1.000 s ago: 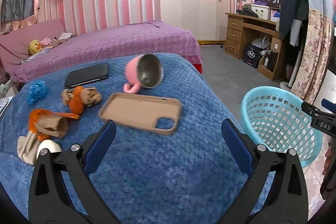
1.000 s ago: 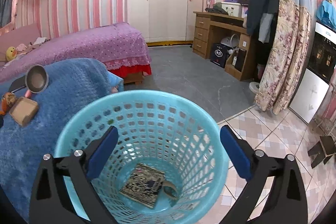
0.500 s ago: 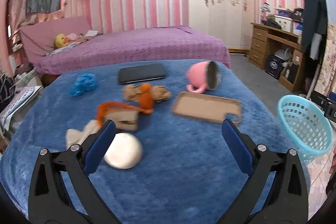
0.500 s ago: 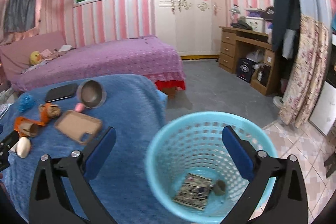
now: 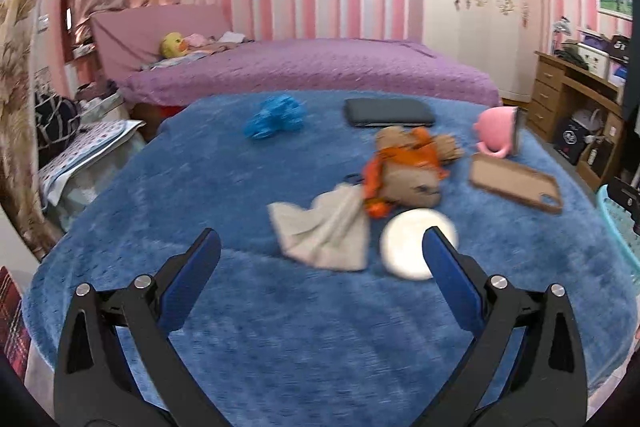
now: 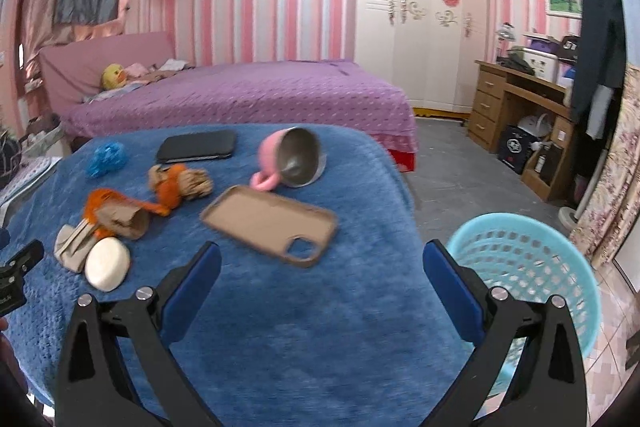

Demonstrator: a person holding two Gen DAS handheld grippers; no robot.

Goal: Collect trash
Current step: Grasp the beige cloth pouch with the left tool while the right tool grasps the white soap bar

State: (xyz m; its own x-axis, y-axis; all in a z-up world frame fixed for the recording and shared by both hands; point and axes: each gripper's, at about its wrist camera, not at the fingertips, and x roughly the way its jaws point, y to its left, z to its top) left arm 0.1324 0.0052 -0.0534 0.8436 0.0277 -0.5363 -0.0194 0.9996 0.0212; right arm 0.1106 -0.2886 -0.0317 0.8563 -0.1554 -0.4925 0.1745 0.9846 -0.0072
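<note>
On the blue blanket lie crumpled brown paper with orange peel (image 5: pixel 408 171) (image 6: pixel 120 215), a beige tissue (image 5: pixel 324 231) (image 6: pixel 70 247), a second brown-orange wad (image 6: pixel 180 183) and a blue plastic wad (image 5: pixel 276 117) (image 6: pixel 106 157). A white oval lump (image 5: pixel 412 247) (image 6: pixel 107 263) lies beside the tissue. My left gripper (image 5: pixel 320 259) is open and empty, just short of the tissue. My right gripper (image 6: pixel 320 267) is open and empty over the blanket's right side. The turquoise basket (image 6: pixel 532 267) stands on the floor to the right.
A tan phone case (image 6: pixel 272 223) (image 5: pixel 516 183), a tipped pink cup (image 6: pixel 288 157) (image 5: pixel 498 131) and a black phone (image 6: pixel 198 146) (image 5: pixel 390 111) lie on the blanket. A purple bed (image 6: pixel 248 95) is behind, a wooden desk (image 6: pixel 520 115) at right.
The left gripper has swung left toward the tissue and white lump. The right gripper has swung left from over the basket to over the blanket.
</note>
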